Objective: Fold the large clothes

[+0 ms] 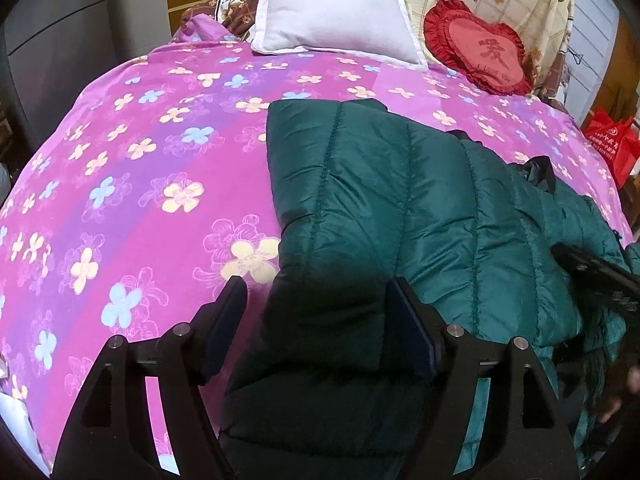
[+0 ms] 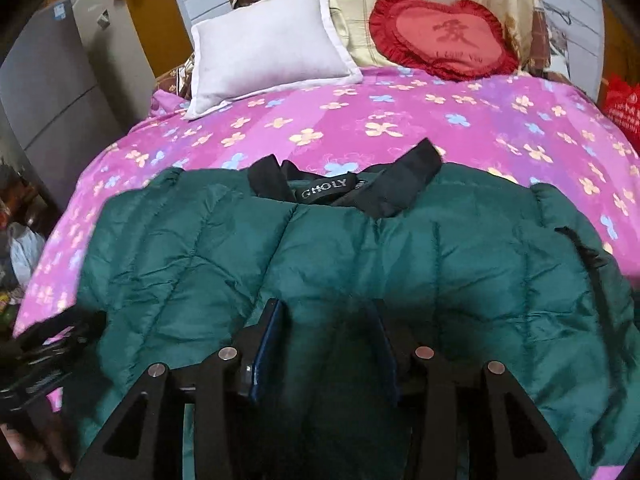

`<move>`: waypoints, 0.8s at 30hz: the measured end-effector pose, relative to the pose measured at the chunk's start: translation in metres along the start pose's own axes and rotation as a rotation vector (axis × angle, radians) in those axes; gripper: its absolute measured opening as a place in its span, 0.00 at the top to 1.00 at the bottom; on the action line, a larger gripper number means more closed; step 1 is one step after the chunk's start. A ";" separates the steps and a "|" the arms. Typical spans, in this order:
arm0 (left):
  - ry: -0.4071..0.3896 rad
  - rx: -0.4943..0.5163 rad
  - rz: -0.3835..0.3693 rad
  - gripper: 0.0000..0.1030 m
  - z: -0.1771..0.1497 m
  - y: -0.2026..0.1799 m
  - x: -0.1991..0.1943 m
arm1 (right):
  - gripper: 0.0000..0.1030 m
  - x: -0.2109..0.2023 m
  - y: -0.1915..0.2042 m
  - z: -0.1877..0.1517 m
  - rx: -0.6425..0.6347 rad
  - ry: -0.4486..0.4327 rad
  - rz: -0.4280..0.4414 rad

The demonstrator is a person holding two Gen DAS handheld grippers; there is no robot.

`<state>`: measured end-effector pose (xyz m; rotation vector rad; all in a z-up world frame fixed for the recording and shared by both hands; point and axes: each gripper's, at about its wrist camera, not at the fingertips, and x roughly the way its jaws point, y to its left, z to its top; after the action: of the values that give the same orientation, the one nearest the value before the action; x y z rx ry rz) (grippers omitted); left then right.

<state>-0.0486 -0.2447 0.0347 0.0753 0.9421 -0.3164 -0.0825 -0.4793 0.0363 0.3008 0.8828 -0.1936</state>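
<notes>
A green puffer jacket [image 2: 360, 264] lies on the bed's pink flowered cover [image 1: 132, 168], collar [image 2: 404, 184] toward the white pillow [image 2: 264, 40] and heart cushion [image 2: 444, 36]. The left gripper [image 1: 316, 312] has its jaws spread around a folded-over part of the jacket, probably a sleeve; the right-hand pad looks to be touching the fabric, while the other stands clear of it. The right gripper [image 2: 326, 336] hovers low over the jacket's body with jaws partly apart; dark fabric fills the gap, though I cannot tell whether the pads press it. This looks like an early fold, bringing a side inward. Next, each gripper needs a firm pinch on the slippery, puffy shell before lifting it across.
</notes>
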 end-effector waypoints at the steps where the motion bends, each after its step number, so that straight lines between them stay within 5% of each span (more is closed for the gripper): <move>1: 0.000 0.000 0.000 0.28 0.000 0.000 0.000 | 0.60 -0.013 -0.006 -0.002 0.009 -0.014 0.008; 7: -0.006 0.005 0.010 0.28 -0.001 -0.001 -0.001 | 0.60 -0.048 -0.049 -0.017 0.046 -0.065 -0.085; 12: -0.004 -0.001 0.013 0.22 -0.002 0.000 0.001 | 0.59 -0.028 -0.082 -0.032 0.124 -0.012 -0.085; 24: -0.037 0.024 0.012 0.22 -0.002 -0.003 -0.026 | 0.60 -0.075 -0.070 -0.050 0.117 -0.049 -0.074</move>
<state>-0.0654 -0.2409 0.0542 0.0967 0.9009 -0.3166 -0.1855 -0.5252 0.0527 0.3714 0.8362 -0.3209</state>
